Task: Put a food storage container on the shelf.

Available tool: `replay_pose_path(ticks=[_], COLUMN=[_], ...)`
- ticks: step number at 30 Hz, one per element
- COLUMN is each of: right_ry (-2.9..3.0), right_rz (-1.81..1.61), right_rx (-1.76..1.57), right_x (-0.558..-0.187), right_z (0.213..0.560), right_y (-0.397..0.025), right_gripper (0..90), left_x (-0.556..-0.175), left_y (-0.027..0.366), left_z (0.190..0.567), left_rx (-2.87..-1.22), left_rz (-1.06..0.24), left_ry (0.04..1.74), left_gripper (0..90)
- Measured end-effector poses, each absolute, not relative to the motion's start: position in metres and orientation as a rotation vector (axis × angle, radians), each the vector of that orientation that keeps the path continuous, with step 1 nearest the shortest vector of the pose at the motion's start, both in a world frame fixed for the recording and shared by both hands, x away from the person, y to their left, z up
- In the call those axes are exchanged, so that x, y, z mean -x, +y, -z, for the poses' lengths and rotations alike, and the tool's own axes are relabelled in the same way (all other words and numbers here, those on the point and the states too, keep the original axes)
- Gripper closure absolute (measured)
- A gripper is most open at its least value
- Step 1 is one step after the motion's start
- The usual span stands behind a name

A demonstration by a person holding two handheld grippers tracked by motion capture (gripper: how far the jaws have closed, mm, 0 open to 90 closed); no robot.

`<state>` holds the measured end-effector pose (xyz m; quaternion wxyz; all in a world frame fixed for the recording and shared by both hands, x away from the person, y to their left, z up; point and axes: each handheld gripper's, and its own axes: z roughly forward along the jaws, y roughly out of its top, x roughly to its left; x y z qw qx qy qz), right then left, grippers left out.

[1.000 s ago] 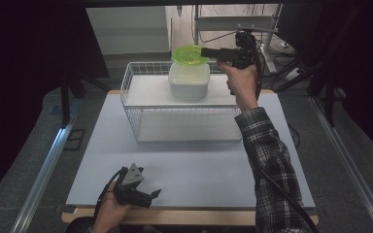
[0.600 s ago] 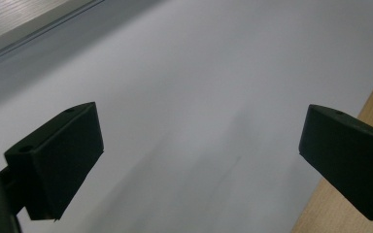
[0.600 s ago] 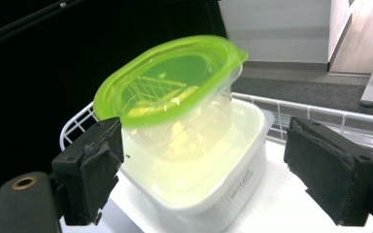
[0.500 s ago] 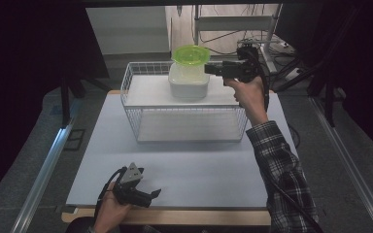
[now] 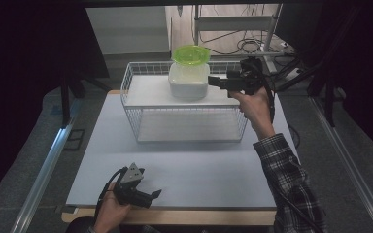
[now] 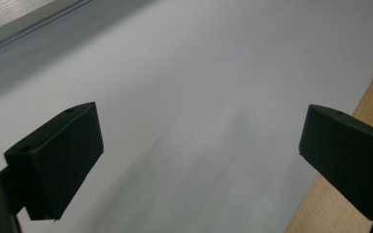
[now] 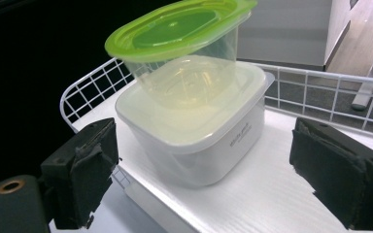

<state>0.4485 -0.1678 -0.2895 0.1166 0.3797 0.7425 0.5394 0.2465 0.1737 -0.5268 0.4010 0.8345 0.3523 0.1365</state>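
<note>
The left claw rests wide open and empty on the near counter, unmoved. On the wire shelf, the green-lidded tub now sits on the white container, slightly tilted. The right claw has released it and backed away, jaws apart; the stacking looks finished.

- Your table fills the middle of the high view: a pale grey-white top with a light wooden edge along the bottom.
- On its far half, toward the upper centre of the frame, stands a white wire basket rack.
- The rack's white shelf board carries a white square container.
- A clear tub with a green lid sits on that container.
</note>
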Motion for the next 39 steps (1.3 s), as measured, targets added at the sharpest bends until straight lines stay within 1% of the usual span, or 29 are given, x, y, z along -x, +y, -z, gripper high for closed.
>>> replay_pose_path(ticks=[11,22,30,39], right_ry=[2.199,2.243,2.281,2.289], right_rz=[-1.583,-1.539,-1.493,-1.432], right_rx=[-1.068,-1.012,-0.988,-0.981], right_x=[-0.433,-0.41,-0.389,-0.366], right_z=[0.3,0.32,0.346,0.38], right_y=[-0.169,-0.171,-0.175,-0.186], right_gripper=[9.2,5.5,3.1,3.3], left_x=[-0.247,-0.247,-0.247,-0.247], left_y=[0.173,0.172,0.172,0.171], left_z=[0.528,0.528,0.529,0.529], left_rx=[-2.122,-2.127,-2.13,-2.133], left_rz=[-0.346,-0.347,-0.352,-0.357], left_ry=[0.89,0.889,0.898,0.884], left_gripper=[1.7,1.0,0.0,0.3])
